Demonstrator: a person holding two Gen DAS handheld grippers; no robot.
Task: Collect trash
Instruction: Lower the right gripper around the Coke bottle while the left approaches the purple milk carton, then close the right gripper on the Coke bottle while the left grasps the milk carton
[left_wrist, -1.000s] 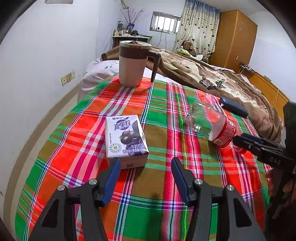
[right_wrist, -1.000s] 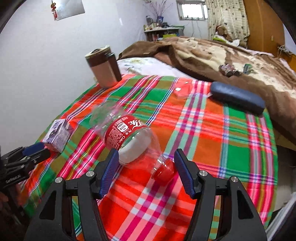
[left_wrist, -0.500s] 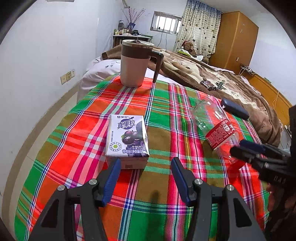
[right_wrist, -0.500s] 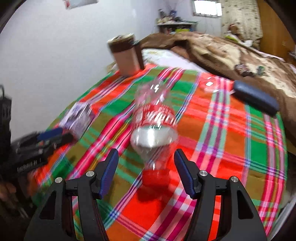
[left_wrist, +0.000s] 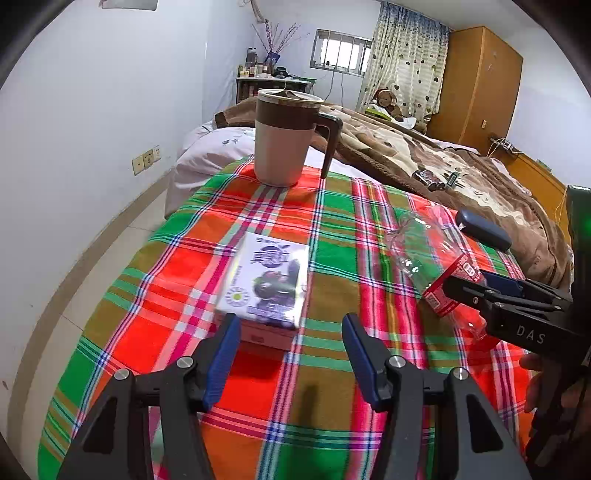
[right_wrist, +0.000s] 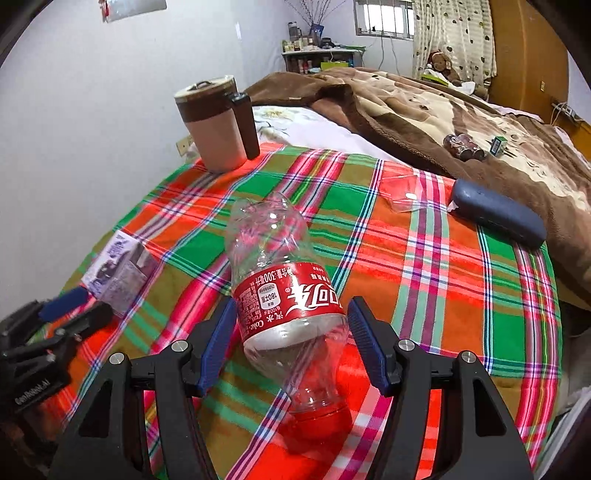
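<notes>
While your right hand-held gripper is straddling the plastic bottle, jaws spread, your left hand-held gripper is hovering spread just behind the milk carton.

An empty red-labelled bottle and purple drink carton lie flat, apart.

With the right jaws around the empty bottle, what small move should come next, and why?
Probably close the right gripper on the bottle. Its red-labelled body already lies between the open jaws, with a small gap on each side, and it rests on the plaid cloth, so a squeeze should secure it before lifting.
</notes>
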